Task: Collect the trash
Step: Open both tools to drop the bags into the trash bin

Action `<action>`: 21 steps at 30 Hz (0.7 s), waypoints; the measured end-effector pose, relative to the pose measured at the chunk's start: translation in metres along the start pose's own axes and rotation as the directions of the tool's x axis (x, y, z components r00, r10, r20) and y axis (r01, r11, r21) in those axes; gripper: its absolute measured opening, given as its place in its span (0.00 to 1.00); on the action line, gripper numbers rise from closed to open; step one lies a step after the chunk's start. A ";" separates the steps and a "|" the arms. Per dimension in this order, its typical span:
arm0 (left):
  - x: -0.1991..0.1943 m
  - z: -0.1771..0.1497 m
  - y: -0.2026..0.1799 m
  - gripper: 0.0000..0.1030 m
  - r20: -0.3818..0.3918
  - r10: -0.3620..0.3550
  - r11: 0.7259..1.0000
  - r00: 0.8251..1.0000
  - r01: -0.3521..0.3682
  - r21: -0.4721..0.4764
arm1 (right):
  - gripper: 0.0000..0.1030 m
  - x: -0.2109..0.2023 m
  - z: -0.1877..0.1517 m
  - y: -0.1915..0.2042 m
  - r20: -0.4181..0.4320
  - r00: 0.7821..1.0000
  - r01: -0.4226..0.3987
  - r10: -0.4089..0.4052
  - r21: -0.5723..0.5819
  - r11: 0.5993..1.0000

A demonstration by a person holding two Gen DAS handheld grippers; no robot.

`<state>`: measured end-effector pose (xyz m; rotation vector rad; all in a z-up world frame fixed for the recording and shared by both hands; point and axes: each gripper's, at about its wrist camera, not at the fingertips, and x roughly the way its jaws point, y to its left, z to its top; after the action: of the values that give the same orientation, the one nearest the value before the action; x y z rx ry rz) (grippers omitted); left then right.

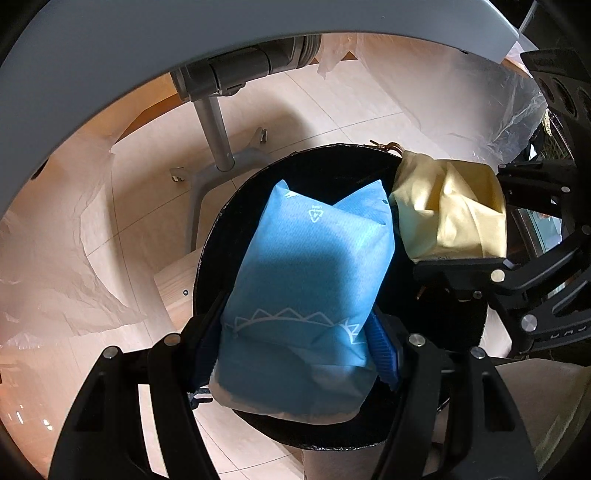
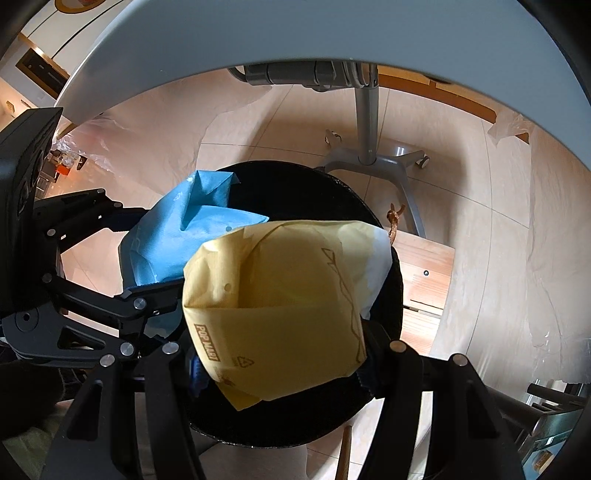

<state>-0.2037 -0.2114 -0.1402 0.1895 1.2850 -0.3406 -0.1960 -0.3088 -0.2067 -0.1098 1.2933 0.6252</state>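
**Two snack bags held over the black bin**

My left gripper (image 1: 299,354) was clamped on a blue bag (image 1: 306,280), its fingers pressed against the bag's two sides near the bottom edge. The bag stood upright between them, its two pointed top corners aimed away from me, white line markings across its lower part. My right gripper (image 2: 284,354) was closed on a yellow bag (image 2: 280,306), crumpled and puffed, with brown lettering along one edge and a white patch at its far corner.

Both bags hung above the round opening of a black bin (image 1: 332,162), whose dark inside filled the space under them. Seen from the left wrist, the yellow bag sat just beside the blue one, on its right, and the two looked close to touching. Seen from the right wrist, the blue bag lay to the left and partly behind the yellow one.

Beyond the bin, a grey table leg (image 2: 367,122) rose from a wheeled base on a pale tiled floor (image 1: 332,103). The curved grey table edge (image 1: 221,33) arched across the top of both views. A wooden block (image 2: 424,280) stood beside the bin.
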 end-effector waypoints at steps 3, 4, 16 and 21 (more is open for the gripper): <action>-0.001 0.001 0.000 0.68 0.000 0.005 1.000 1.000 -0.005 -0.005 | 0.59 0.000 0.000 0.000 0.001 1.000 0.002 -0.002 0.001 1.000; 0.000 0.001 0.000 0.70 -0.002 0.004 1.000 1.000 -0.004 -0.007 | 0.59 0.000 0.000 -0.001 0.002 1.000 0.003 -0.003 0.003 1.000; -0.006 0.000 0.009 0.80 0.006 0.003 0.999 1.000 -0.003 -0.048 | 0.77 -0.013 -0.006 -0.004 0.027 0.999 0.043 -0.043 0.022 0.999; -0.020 -0.004 0.013 0.80 0.033 0.031 0.998 0.999 -0.029 -0.051 | 0.84 -0.033 -0.011 -0.007 0.066 0.992 0.102 -0.103 0.014 0.995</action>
<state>-0.2074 -0.1953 -0.1229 0.1590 1.2554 -0.2841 -0.2065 -0.3315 -0.1820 -0.1446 1.2186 0.5295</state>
